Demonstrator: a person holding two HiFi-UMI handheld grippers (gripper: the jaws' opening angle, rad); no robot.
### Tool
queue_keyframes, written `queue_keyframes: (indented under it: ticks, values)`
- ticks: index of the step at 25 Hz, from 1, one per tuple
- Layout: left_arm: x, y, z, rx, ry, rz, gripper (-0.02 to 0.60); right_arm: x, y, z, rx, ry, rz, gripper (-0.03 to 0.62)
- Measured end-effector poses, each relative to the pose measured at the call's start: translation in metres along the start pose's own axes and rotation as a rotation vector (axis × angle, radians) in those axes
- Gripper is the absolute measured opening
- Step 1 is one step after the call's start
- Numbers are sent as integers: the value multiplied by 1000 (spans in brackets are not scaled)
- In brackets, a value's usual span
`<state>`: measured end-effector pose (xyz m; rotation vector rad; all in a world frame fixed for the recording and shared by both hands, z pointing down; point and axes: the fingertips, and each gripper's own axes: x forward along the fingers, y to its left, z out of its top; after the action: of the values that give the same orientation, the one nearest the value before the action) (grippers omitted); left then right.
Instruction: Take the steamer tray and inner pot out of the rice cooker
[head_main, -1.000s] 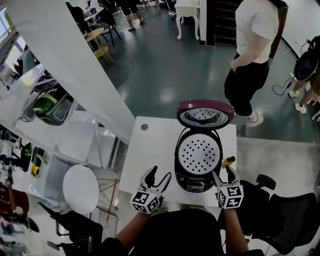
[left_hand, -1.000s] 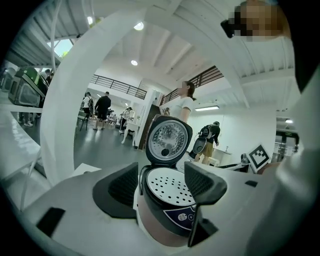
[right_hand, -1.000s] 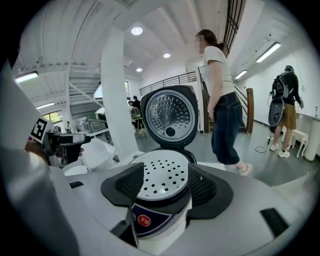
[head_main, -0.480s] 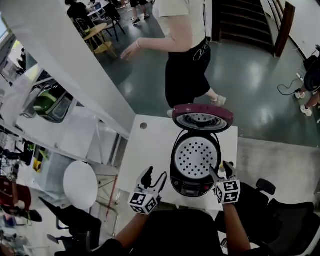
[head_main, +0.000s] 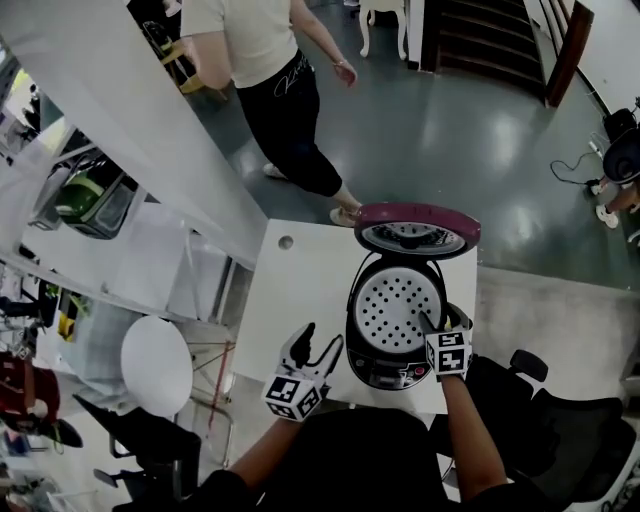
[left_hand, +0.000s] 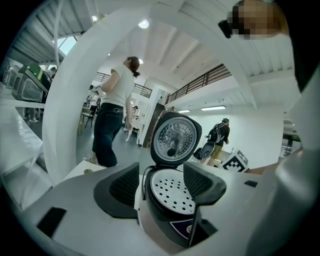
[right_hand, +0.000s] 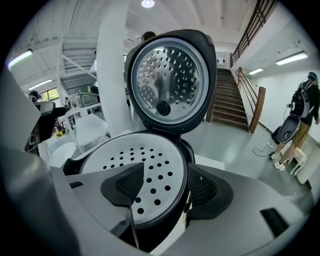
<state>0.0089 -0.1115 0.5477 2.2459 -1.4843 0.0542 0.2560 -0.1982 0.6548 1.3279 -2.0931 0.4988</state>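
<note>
**Reaching for the tray: your right claw straddles the cooker's rim, nothing gripped yet.**

The cooker stands on the white surface with its lid up, and the perforated tray sits in its mouth. The pot beneath it is hidden. Your right claw is spread, with one jaw over the tray's right edge and the other outside the cooker wall. Your left claw hangs spread and empty just left of the cooker's front. Next, I'd judge, you should lower the right claw until the tray's rim alone lies between the jaws. Then pinch and lift straight up, keeping clear of the lid, and steady the cooker with the left if it shifts.
</note>
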Motion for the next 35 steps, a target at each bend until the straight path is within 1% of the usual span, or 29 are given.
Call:
queue_keyframes:
  ticks: [4,8,14,16,18,24,29,30,32,35]
  values:
    - [4,1,0,-3,7,-28,253,12,-1,-8,-33,78,-15,239]
    - [7,6,-1,-8,12,-46,253,20,-8,-9,-86,143,-53,241]
    - [9,16,-4,-28,20,-61,253,37,-16,-21,-148,267,-87,241]
    - [9,20,-4,-34,21,-62,253,40,-18,-27,-188,324,-98,241]
    - [8,24,-5,-37,24,-61,253,43,-20,-32,-232,359,-120,241]
    - [3,34,0,-43,18,-53,253,47,-25,-35,-322,385,-171,239]
    - [-1,38,-3,-46,29,-53,253,44,-28,-38,-364,391,-197,235]
    - [-2,38,-3,-46,31,-54,253,44,-28,-38,-370,391,-198,223]
    - [-2,38,-3,-46,33,-56,253,43,-28,-36,-373,386,-201,178]
    - [-2,37,-3,-46,31,-62,253,42,-28,-33,-356,374,-201,176]
